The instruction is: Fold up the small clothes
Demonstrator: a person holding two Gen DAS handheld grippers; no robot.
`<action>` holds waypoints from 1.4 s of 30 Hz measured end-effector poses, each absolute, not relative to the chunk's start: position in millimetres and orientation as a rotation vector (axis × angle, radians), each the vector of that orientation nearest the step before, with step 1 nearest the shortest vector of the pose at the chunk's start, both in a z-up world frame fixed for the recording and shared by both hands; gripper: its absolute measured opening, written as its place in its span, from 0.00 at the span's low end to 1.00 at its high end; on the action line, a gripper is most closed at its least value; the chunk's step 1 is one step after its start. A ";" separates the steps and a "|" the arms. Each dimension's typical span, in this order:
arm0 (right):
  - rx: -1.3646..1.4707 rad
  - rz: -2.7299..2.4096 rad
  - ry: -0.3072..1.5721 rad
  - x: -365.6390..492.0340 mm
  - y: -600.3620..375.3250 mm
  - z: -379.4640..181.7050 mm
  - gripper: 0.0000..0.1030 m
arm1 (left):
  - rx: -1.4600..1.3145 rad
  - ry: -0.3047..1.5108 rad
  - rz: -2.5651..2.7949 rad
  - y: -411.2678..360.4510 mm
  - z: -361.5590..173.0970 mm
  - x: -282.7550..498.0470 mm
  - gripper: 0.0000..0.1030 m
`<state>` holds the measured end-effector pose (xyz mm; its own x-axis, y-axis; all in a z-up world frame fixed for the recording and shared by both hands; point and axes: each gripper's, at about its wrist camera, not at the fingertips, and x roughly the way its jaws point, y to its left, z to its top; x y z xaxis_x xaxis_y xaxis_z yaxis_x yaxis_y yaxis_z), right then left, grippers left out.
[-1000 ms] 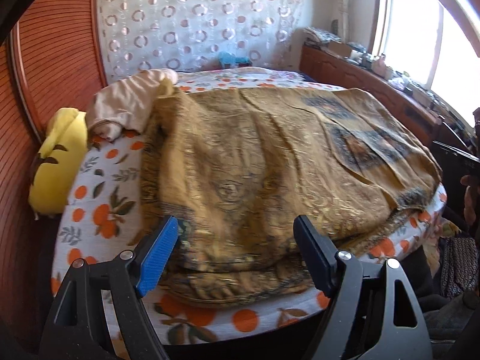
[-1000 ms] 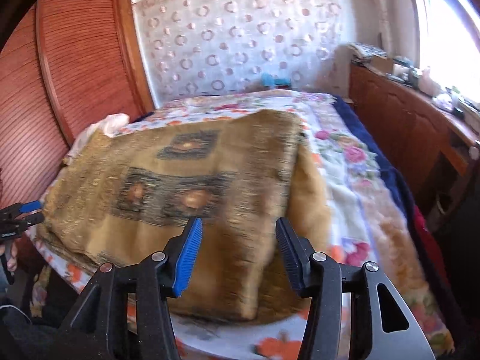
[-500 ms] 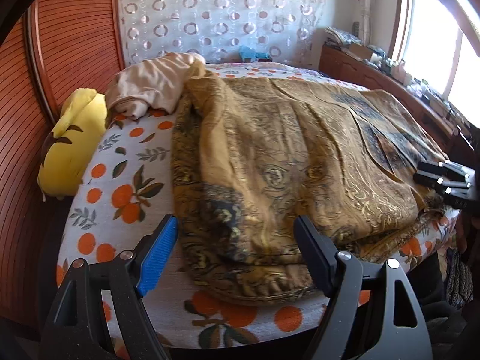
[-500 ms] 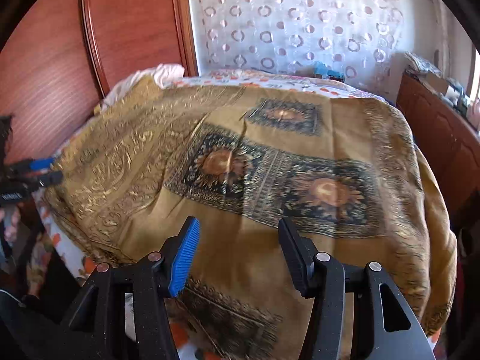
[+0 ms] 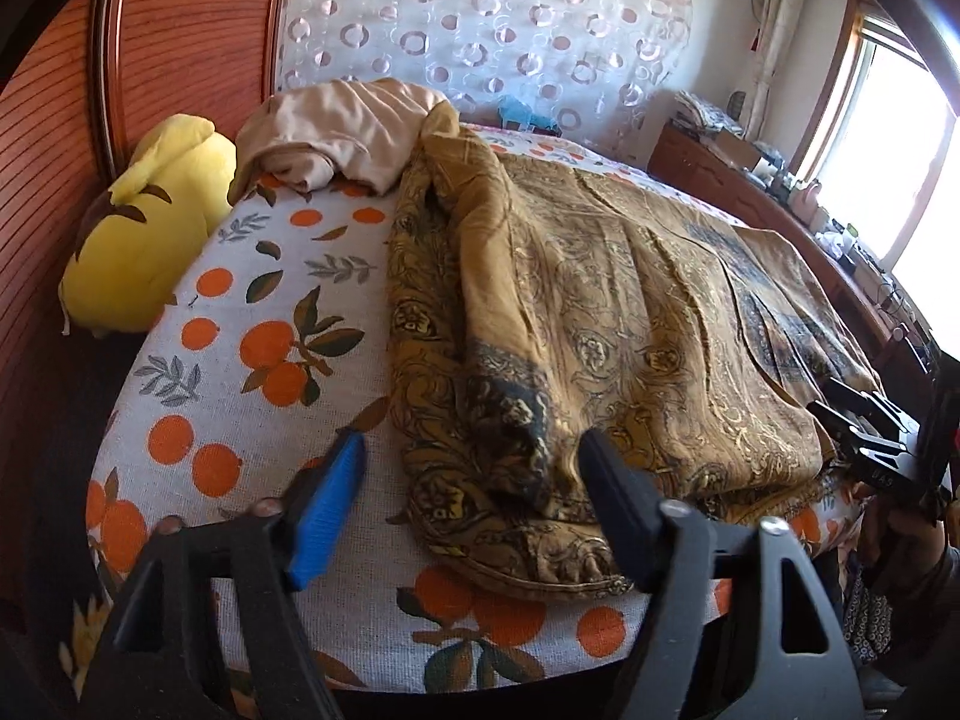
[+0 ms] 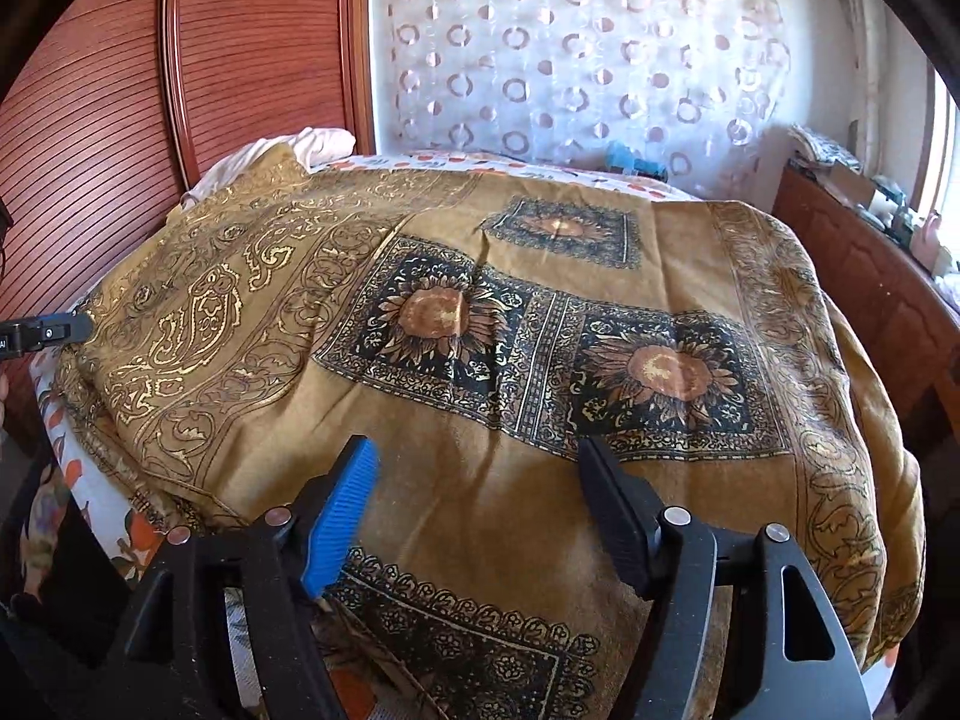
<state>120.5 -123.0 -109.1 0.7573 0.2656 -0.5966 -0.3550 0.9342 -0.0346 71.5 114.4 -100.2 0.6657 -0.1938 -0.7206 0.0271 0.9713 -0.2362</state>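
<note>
A large golden-brown cloth [image 5: 630, 324] with dark sunflower squares [image 6: 480, 360] lies rumpled across the bed. In the left wrist view my left gripper [image 5: 473, 443] hovers over its bunched near-left corner. Its jaws are closing, folds of cloth lie between them, and the pads do not press on it. In the right wrist view my right gripper [image 6: 477, 447] hangs over the cloth's near edge, jaws opening, nothing pinched. Each gripper shows in the other's view: the right gripper [image 5: 864, 426] at the cloth's far right edge, the left gripper [image 6: 48, 333] at the left edge.
The bed sheet [image 5: 252, 330] has an orange-fruit print. A yellow plush toy [image 5: 144, 228] and a beige garment [image 5: 348, 132] lie at the head end. Slatted wooden doors [image 6: 240, 48] stand at the left, a wooden dresser [image 6: 870, 276] at the right under a window.
Both grippers came in closer over the cloth and rolled slightly. The right gripper swung from the cloth's side onto its top and its jaws widened. The left jaws narrowed a little.
</note>
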 end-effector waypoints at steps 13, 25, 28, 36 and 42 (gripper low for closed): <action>-0.161 0.369 0.649 120.4 -130.8 -104.9 0.70 | -0.206 0.804 -0.212 94.6 -80.6 75.8 0.09; -0.048 0.264 0.618 98.2 -204.3 -81.2 0.70 | -0.040 0.667 -0.455 -24.6 10.8 125.3 0.07; -0.019 0.221 0.604 89.3 -229.4 -74.9 0.70 | 0.001 0.668 -0.539 -70.8 17.8 141.6 0.07; 0.016 0.114 0.579 68.6 -285.1 -60.4 0.70 | 0.034 0.713 -0.744 -172.6 26.8 163.3 0.06; 0.043 0.053 0.553 54.3 -310.9 -48.2 0.70 | 0.044 0.726 -0.853 -220.4 41.9 153.3 0.06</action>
